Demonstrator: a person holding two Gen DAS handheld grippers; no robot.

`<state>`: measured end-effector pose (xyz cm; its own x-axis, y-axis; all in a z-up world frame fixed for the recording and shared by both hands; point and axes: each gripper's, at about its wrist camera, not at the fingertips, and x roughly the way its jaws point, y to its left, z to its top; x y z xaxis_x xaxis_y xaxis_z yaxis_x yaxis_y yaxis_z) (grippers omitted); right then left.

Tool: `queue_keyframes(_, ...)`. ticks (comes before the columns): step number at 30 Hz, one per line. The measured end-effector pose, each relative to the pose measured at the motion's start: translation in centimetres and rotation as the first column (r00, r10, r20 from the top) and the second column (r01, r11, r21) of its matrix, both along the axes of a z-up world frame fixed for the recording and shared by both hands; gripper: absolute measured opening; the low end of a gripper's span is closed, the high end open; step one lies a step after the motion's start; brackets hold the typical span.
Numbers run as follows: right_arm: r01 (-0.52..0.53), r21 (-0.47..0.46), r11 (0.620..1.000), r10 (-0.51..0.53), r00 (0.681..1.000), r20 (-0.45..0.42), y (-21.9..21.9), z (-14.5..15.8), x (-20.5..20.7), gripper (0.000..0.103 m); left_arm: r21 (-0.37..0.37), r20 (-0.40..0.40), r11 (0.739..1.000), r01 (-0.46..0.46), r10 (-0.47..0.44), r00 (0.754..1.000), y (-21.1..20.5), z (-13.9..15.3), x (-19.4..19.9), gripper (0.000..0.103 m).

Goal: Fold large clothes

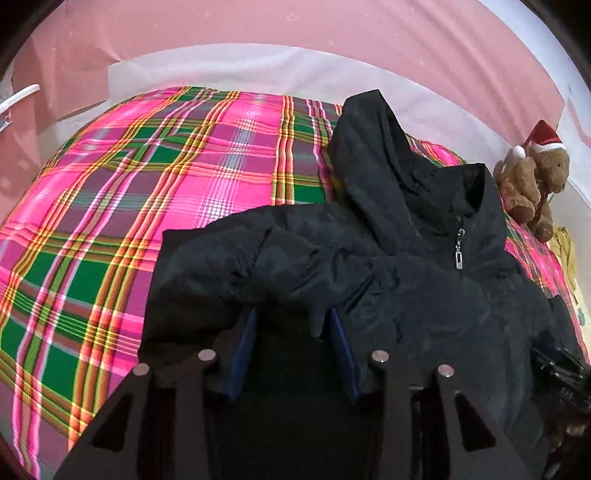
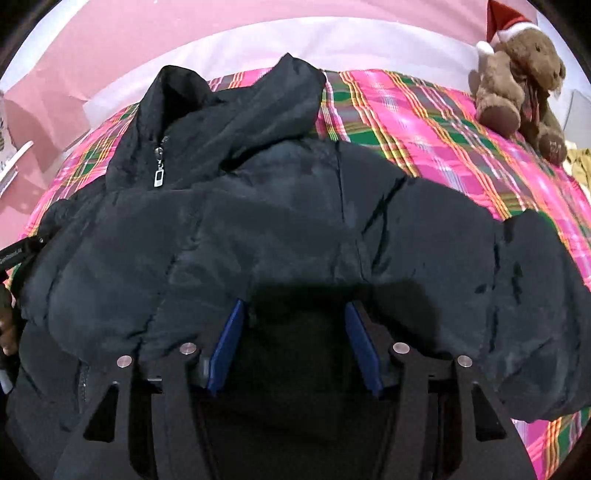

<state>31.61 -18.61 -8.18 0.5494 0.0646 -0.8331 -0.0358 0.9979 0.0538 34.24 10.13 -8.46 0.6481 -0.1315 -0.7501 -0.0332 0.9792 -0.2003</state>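
Note:
A black padded hooded jacket (image 1: 424, 295) (image 2: 258, 221) lies front up on a plaid bedcover (image 1: 147, 184) (image 2: 424, 122), zipped, with its silver zipper pull (image 1: 459, 254) (image 2: 159, 177) at the collar. The hood (image 1: 369, 155) (image 2: 258, 99) points toward the far wall. My left gripper (image 1: 293, 314) is at one shoulder and sleeve. Its blue pads have jacket fabric bunched between them and draped over the tips. My right gripper (image 2: 294, 302) is at the other shoulder, and dark padded fabric fills the gap between its pads. Each gripper shows at the other view's edge.
A brown teddy bear (image 1: 532, 177) (image 2: 517, 81) in a red Santa hat sits at the bed's far right corner. Beside it lies a yellow cloth (image 1: 565, 251) (image 2: 580, 162). A pink wall (image 1: 295, 29) runs behind the bed. The plaid cover left of the jacket is bare.

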Motion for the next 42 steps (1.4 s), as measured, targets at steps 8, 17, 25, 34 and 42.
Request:
queue_keyframes(8,-0.010,0.002,1.000,0.010,0.995,0.098,-0.1,4.8,0.2,0.056,-0.028,0.085,0.999,-0.033,0.035,0.996,4.1,4.7,-1.1,0.042)
queue_keyframes(17,0.007,0.032,0.999,-0.006,1.000,-0.022,-1.1,-0.5,3.7,0.056,0.001,-0.009,0.999,-0.032,0.032,0.999,3.2,-0.2,1.4,0.042)
queue_keyframes(25,-0.013,0.050,0.999,0.008,0.996,0.088,-0.7,4.1,-2.3,0.056,-0.009,0.061,1.000,0.014,-0.013,0.998,3.2,3.6,-4.6,0.040)
queue_keyframes(34,-0.018,0.027,0.999,0.018,1.000,-0.014,-1.1,-0.2,-2.3,0.056,0.028,-0.028,0.999,0.025,-0.024,0.999,2.0,0.0,-5.4,0.041)
queue_keyframes(42,0.026,0.095,0.995,-0.035,0.995,0.089,-2.1,4.8,-8.6,0.057,-0.017,0.038,0.998,0.062,-0.061,0.997,0.1,4.3,-11.3,0.042)
